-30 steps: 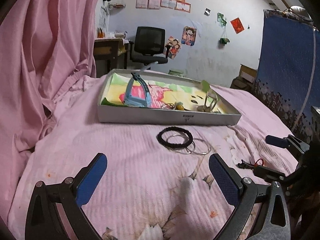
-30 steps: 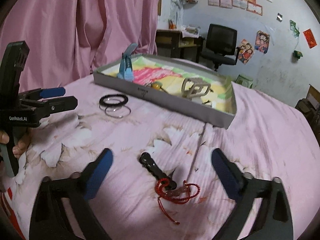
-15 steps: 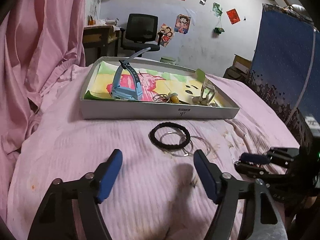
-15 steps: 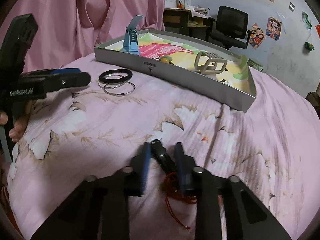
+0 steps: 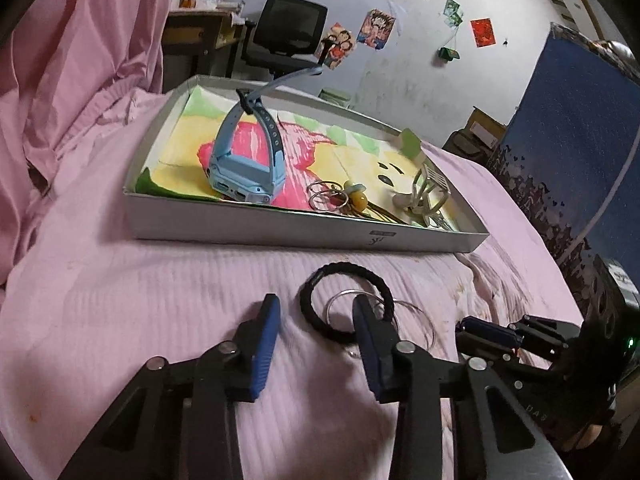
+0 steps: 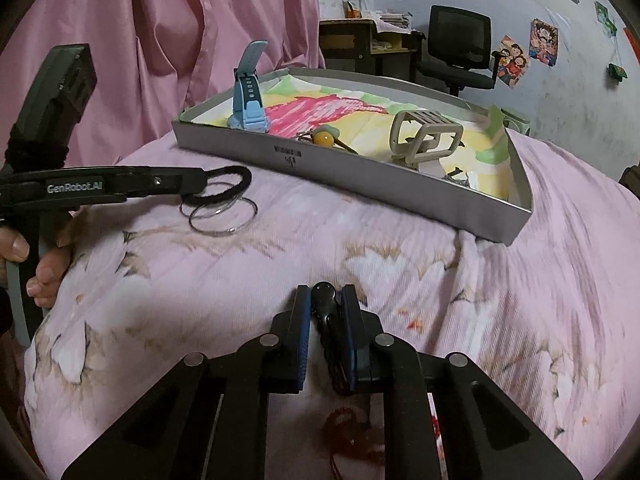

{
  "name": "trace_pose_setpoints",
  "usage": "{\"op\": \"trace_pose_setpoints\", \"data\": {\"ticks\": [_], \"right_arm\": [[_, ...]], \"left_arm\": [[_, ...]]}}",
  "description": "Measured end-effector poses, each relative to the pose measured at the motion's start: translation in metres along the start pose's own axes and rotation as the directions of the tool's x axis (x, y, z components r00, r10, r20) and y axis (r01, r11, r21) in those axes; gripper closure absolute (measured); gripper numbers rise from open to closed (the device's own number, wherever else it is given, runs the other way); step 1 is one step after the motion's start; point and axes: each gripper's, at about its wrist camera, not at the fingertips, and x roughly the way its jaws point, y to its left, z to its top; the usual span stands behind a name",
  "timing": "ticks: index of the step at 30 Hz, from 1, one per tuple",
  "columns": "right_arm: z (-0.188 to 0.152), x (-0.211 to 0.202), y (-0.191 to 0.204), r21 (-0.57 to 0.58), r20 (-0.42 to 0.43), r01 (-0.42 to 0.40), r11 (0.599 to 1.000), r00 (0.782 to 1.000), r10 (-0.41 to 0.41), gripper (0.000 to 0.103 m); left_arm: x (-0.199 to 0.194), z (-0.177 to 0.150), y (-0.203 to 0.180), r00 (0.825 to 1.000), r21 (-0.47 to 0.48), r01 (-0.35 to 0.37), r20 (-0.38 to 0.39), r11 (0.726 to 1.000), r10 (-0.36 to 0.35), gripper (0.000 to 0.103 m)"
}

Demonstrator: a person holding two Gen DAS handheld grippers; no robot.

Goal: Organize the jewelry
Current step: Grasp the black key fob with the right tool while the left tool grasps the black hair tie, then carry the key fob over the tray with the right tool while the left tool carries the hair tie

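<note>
Now pickup step: right gripper (image 6: 325, 316) clamped on black clasp (image 6: 325, 300) of red-corded charm, lower centre. Left gripper (image 5: 316, 320) part-open around black braided bracelet (image 5: 347, 303). Next: lift both into grey tray (image 6: 360, 178).

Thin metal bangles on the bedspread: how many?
2, overlapping beside the black braided band, just ahead of the left tongs: one nearer the camera, one partly under the band.

A home bedroom — pink bedsheet (image 5: 120, 300), desk chair (image 5: 288, 28), cartoon posters (image 5: 378, 28) on the wall.

Matt braided hair tie (image 5: 347, 303), cloth bedsheet (image 5: 160, 304)
</note>
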Motion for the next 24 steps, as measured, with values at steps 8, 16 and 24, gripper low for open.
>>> {"op": "trace_pose_setpoints", "data": {"ticks": [8,16,24], "right_arm": [[-0.001,0.004,0.000,0.006,-0.006,0.004,1.000,1.000,-0.004,0.089],[0.000,-0.001,-0.001,0.022,0.023,0.018,1.000,1.000,-0.018,0.089],[0.005,-0.020,0.002,0.026,0.135,0.015,1.000,0.991,-0.018,0.089]], "left_arm": [[0.014,0.006,0.016,0.998,-0.086,0.037,-0.048,0.996,-0.041,0.090],[0.007,0.001,0.011,1.000,-0.069,0.025,-0.006,0.997,-0.025,0.097],[-0.030,0.000,-0.003,0.989,-0.017,0.003,0.150,1.000,-0.001,0.097]]}}
